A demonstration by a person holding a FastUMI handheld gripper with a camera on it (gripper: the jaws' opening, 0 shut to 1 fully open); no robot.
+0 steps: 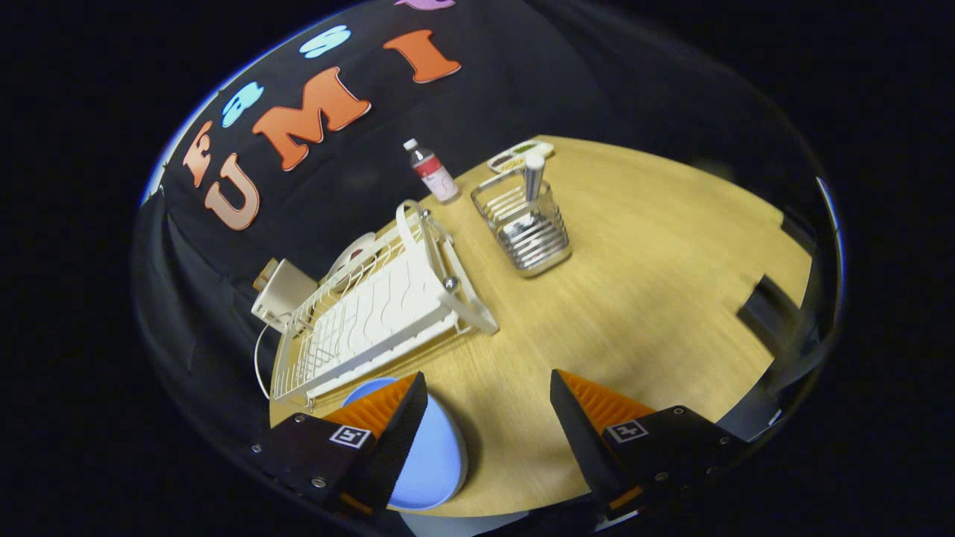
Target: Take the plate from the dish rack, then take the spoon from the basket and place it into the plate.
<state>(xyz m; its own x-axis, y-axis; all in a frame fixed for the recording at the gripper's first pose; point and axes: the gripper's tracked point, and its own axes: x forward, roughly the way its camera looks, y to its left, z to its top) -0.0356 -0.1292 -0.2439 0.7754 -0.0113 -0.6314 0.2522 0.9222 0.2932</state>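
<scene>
My gripper [489,391] is open above the wooden table [656,261], nothing between its fingers. A light blue plate [433,455] lies flat on the table beside and partly under the left finger [395,432], just in front of the white wire dish rack [373,313]. Beyond the fingers stands a metal wire basket [526,227] with a spoon [533,179] upright in it, handle sticking out of the top.
A small bottle with a red label [433,170] stands behind the rack. A small tray [518,155] lies behind the basket. A white box [282,292] sits at the rack's far side. A dark object [768,302] is at the table's right edge.
</scene>
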